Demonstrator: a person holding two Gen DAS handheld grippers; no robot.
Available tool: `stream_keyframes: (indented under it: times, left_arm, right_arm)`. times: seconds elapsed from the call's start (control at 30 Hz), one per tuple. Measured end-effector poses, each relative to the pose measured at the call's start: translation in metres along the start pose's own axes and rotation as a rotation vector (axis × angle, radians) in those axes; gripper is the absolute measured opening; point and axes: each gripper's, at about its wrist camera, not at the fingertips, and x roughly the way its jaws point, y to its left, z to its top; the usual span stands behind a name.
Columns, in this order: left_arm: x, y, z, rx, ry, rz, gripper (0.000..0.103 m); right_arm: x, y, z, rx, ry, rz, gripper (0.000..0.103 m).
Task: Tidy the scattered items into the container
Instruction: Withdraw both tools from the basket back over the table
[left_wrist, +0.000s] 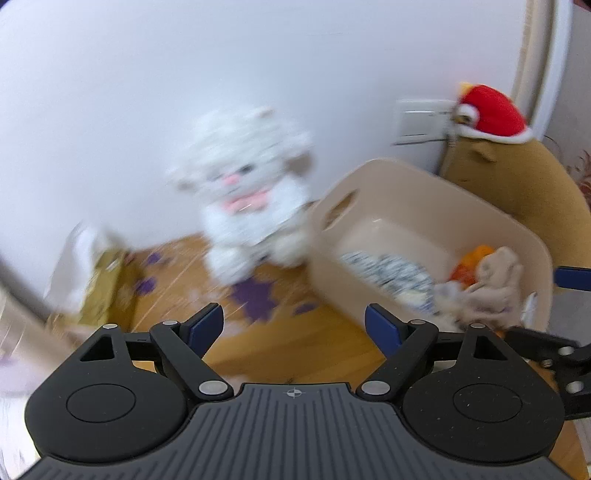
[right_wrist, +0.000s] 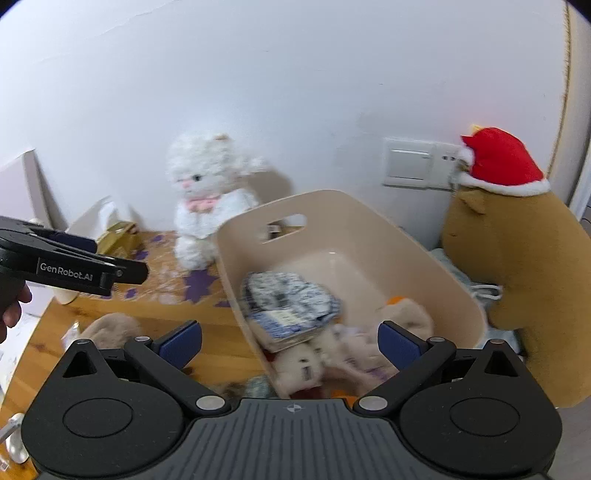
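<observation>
A beige plastic bin (left_wrist: 406, 173) (right_wrist: 332, 195) with a handle slot stands on the wooden table. Inside lie a blue-and-white patterned cloth (left_wrist: 391, 269) (right_wrist: 291, 299), several beige plush toys (left_wrist: 495, 288) (right_wrist: 303, 365) and something orange (left_wrist: 472, 266). My left gripper (left_wrist: 293, 325) is open and empty over bare table, left of the bin. My right gripper (right_wrist: 290, 339) is open and empty above the bin's near end. A beige fluffy item (right_wrist: 110, 328) lies on the table left of the bin.
A white plush cat (left_wrist: 243, 192) (right_wrist: 207, 192) sits against the wall behind the bin. A big brown plush with a red hat (left_wrist: 517, 177) (right_wrist: 517, 258) stands to the right. A gold box (right_wrist: 118, 236) and purple stars (right_wrist: 199, 284) lie at the left.
</observation>
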Motion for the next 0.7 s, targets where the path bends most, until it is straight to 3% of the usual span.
stream_keyframes:
  times: [0.43, 0.7]
  left_arm:
    - [-0.003, 0.107, -0.09, -0.129, 0.142, 0.154, 0.086]
    - [0.007, 0.134, -0.127, -0.176, 0.23, 0.149, 0.086]
  right_arm:
    - [0.022, 0.088, -0.039, -0.172, 0.076, 0.162, 0.103]
    - [0.061, 0.129, -0.042, -0.224, 0.147, 0.221, 0.103]
